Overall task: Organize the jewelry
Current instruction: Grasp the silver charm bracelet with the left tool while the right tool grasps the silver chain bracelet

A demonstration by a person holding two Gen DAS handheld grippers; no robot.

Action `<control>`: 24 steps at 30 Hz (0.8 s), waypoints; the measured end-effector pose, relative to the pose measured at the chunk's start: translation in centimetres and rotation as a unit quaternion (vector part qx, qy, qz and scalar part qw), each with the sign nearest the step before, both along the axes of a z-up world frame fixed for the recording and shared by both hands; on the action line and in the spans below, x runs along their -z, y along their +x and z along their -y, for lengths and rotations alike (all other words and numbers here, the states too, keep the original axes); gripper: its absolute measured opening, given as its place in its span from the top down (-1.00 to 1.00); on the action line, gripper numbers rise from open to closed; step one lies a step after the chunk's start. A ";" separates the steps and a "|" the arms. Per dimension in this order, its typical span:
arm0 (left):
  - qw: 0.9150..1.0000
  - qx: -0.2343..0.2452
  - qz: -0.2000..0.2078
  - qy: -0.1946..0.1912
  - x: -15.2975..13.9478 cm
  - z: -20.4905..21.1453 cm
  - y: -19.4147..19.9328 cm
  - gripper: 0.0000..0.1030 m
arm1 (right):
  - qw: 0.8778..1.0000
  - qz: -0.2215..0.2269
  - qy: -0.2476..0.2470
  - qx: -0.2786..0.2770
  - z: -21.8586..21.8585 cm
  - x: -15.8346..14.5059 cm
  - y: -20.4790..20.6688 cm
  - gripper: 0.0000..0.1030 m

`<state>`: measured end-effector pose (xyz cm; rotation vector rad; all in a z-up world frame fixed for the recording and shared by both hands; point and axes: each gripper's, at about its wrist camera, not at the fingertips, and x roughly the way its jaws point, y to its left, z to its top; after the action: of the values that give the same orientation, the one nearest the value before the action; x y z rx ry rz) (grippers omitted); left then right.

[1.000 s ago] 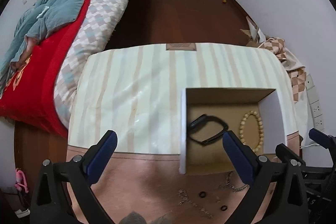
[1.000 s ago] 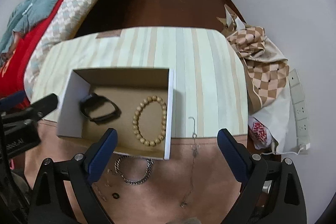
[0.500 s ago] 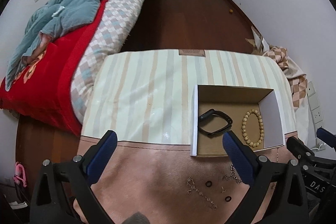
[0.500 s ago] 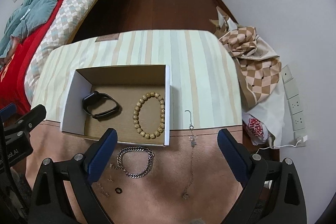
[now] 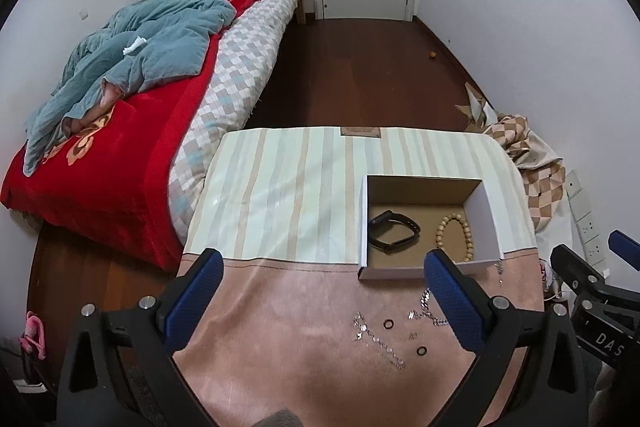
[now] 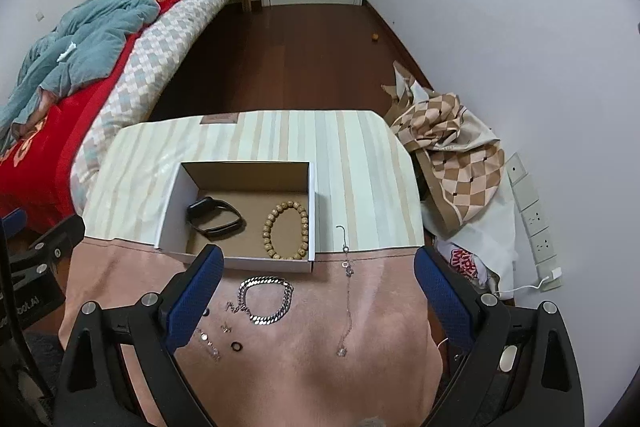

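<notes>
Left gripper (image 5: 324, 291): one, jaws spread wide, holding nothing, above the pink part of the table
Right gripper (image 6: 320, 285): one, also spread wide and empty, above the loose jewelry
Black rings: two small ones on the pink cloth, one (image 5: 388, 324) nearer to the box, one (image 5: 421, 350) nearer to the camera
Small stud (image 6: 226, 327): one tiny piece just beside the silver bracelet, the kind I cannot tell
Sparkly chain (image 5: 378, 339): one, lying in a slanted line just left of the rings
Silver bracelet (image 6: 266, 299): one thick curb chain, lying in a loop in front of the box
Thin necklace (image 6: 347, 291): one, stretched from the striped cloth down onto the pink cloth, right of the box
Box (image 6: 312, 195): one open cardboard box on the table, its front edge near the seam of the two cloths
Inside the box: one black wristband (image 6: 216, 214) on the left, one wooden bead bracelet (image 6: 286, 230) on the right, apart from each other
Bed (image 5: 120, 131): one, beyond the table on the left, with a red blanket and a blue-grey quilt
Change: both cameras are now higher and farther back than half a second ago, so the box looks smaller and more of the room shows; the jewelry lies as before
</notes>
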<state>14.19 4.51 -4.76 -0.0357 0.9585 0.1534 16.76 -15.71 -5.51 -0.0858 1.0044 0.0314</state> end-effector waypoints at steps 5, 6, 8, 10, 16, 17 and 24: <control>1.000 -0.001 0.009 0.001 -1.0 0.2 -1.7 -0.99 | 1.000 0.015 0.003 -0.001 0.0 -1.3 -2.1 -0.89; 1.000 -0.001 0.012 0.000 -1.2 0.2 -2.1 -0.99 | 1.000 0.018 0.004 -0.001 0.0 -1.5 -2.4 -0.89; 1.000 -0.003 0.017 0.002 -1.5 0.3 -2.6 -0.99 | 1.000 0.022 0.010 -0.002 0.1 -1.9 -3.0 -0.89; 1.000 -0.004 0.021 0.003 -1.7 0.3 -3.0 -0.99 | 1.000 0.024 0.014 -0.002 0.1 -2.0 -3.5 -0.89; 0.999 -0.015 0.028 0.004 -1.0 0.3 -3.8 -0.99 | 0.999 0.028 0.030 -0.001 0.5 -1.8 -4.8 -0.89; 0.999 -0.018 0.028 0.008 -0.7 0.3 -3.9 -0.99 | 0.999 0.026 0.035 -0.001 0.6 -1.4 -4.8 -0.89; 0.998 -0.052 -0.026 0.024 6.4 -1.2 -3.5 -0.99 | 0.996 -0.042 0.081 0.004 2.0 6.5 -4.3 -0.88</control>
<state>10.71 5.72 -11.21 -0.0362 1.0059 0.2740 12.48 -17.75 -12.05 0.0681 1.0822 0.1098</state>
